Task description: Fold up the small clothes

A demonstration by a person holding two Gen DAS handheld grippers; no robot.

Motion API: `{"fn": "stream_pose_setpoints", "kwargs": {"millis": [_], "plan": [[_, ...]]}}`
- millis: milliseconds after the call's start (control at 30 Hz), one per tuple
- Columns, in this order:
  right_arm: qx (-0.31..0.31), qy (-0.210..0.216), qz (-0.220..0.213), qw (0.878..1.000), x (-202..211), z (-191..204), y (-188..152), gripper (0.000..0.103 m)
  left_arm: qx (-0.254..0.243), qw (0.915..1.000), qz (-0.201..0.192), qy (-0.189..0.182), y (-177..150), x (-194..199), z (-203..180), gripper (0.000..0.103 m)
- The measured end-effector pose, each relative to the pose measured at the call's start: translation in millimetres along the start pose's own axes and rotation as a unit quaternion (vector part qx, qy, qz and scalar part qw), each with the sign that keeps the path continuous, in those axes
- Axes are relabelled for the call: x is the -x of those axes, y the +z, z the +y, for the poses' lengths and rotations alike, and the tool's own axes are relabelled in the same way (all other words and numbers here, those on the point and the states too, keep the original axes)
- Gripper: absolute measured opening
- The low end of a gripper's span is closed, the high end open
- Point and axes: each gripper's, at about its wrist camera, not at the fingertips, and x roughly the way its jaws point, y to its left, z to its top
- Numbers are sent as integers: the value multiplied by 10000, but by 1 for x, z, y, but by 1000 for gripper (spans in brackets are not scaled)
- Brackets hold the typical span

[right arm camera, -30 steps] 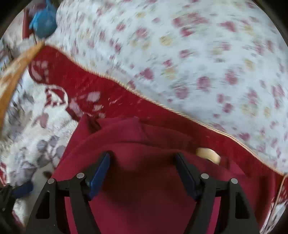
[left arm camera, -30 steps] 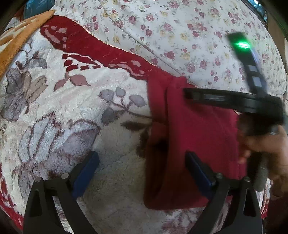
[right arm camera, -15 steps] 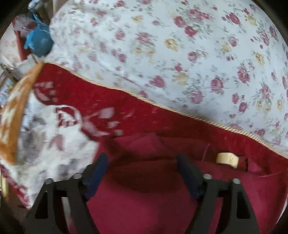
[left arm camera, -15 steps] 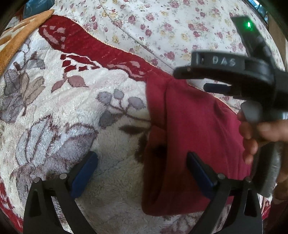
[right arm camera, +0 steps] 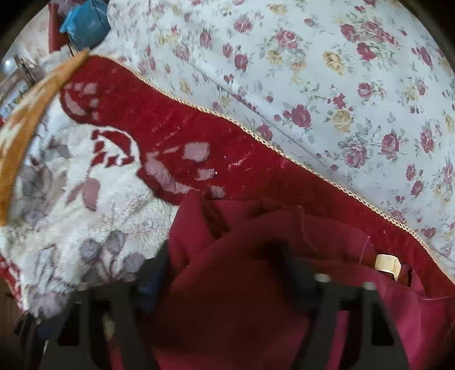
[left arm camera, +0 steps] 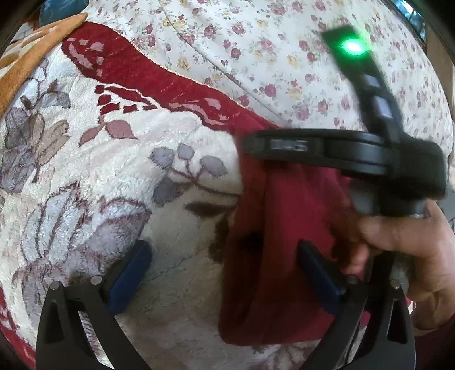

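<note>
A dark red small garment [left arm camera: 287,256] lies partly folded on a plush cream and red floral blanket [left arm camera: 113,176]. My left gripper [left arm camera: 224,270] is open and hovers low over the garment's left edge; its right finger [left arm camera: 318,273] is over the cloth, its left finger [left arm camera: 128,273] over the blanket. The right gripper's body [left arm camera: 341,153] shows in the left wrist view, held by a hand [left arm camera: 412,256] above the garment. In the right wrist view the garment [right arm camera: 241,284] bunches up between the right gripper's [right arm camera: 221,264] blurred fingers, which stand apart. A cream label [right arm camera: 386,266] shows on the cloth.
A white bedsheet with small roses [right arm camera: 312,71] lies beyond the blanket's red border [right arm camera: 199,142]. An orange patterned cloth [left arm camera: 25,62] is at the far left. A blue object [right arm camera: 85,22] sits at the top left, off the bed.
The right gripper rose, then dropped back low into the garment, and the cloth now heaps up between its fingers. The left gripper has hardly moved.
</note>
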Motion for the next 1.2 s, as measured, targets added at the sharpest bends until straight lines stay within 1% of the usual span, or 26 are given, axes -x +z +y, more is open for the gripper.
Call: {"fn": "stream_pose_setpoints", "kwargs": {"millis": [33, 67, 133, 167, 233, 267, 300, 333, 367, 400, 433, 467, 500, 533, 567, 600, 633, 667, 733, 833, 900, 1000, 1100, 1200], "plan": [[-113, 219, -38, 9997, 7, -6, 0, 38, 54, 10000, -27, -59, 1, 0, 0, 102], [-194, 305, -94, 9993, 14, -9, 0, 33, 103, 9998, -58, -129, 2, 1, 1, 102], [-296, 471, -241, 9982, 27, -17, -1, 28, 157, 9992, -138, -354, 4, 2, 0, 102], [-399, 580, -295, 9971, 32, -23, -2, 27, 160, 9982, -163, -553, 4, 3, -2, 102], [-619, 821, -343, 9941, 39, -34, -5, 26, 142, 9964, -135, -828, 4, 2, -6, 101], [-670, 872, -354, 9933, 41, -36, -6, 26, 140, 9950, -87, -985, 4, 0, -9, 95], [-709, 895, -367, 9928, 45, -39, -7, 26, 116, 9939, -39, -1094, 3, -1, -11, 76], [-736, 897, -366, 9926, 48, -42, -8, 26, 42, 9934, 5, -1148, 3, -2, -15, 64], [-751, 895, -353, 9925, 52, -41, -10, 26, -93, 9931, 26, -1169, 3, -3, -20, 43], [-768, 908, -315, 9924, 53, -42, -11, 26, -210, 9929, -31, -1170, 2, -1, -25, 37], [-805, 905, -283, 9922, 55, -43, -11, 28, -304, 9924, -107, -1187, 0, 2, -28, 36], [-859, 892, -272, 9919, 58, -45, -11, 38, -395, 9911, -171, -1263, -1, 5, -32, 33], [-953, 904, -263, 9910, 61, -46, -11, 50, -447, 9893, -202, -1377, -2, 9, -35, 32], [-1049, 917, -273, 9899, 64, -49, -11, 78, -463, 9880, -221, -1454, -2, 12, -36, 32], [-1187, 969, -336, 9876, 69, -51, -10, 94, -462, 9876, -229, -1483, -2, 14, -37, 32], [-1284, 1083, -387, 9850, 73, -51, -9, 95, -448, 9879, -215, -1470, -2, 13, -35, 32], [-1316, 1199, -332, 9835, 73, -50, -6, 95, -418, 9881, -192, -1467, -2, 12, -35, 30], [-1308, 1227, -251, 9835, 72, -48, -3, 95, -374, 9883, -178, -1469, -2, 12, -33, 29], [-1209, 1076, -99, 9868, 66, -40, 3, 95, -377, 9881, -189, -1481, -2, 13, -33, 29], [-854, 679, 200, 9938, 48, -24, 10, 95, -419, 9874, -239, -1504, -3, 18, -34, 29], [-745, 610, 458, 9943, 31, -16, 11, 95, -435, 9879, -240, -1472, -4, 20, -34, 29], [-532, 638, 797, 9934, 8, -2, 11, 95, -458, 9882, -224, -1443, -4, 19, -35, 29], [-173, 427, 931, 9946, -6, 12, 11, 95, -514, 9891, -197, -1362, -5, 18, -36, 29], [-159, 295, 880, 9956, -9, 11, 8, 93, -512, 9894, -174, -1350, -4, 16, -38, 29]]}}
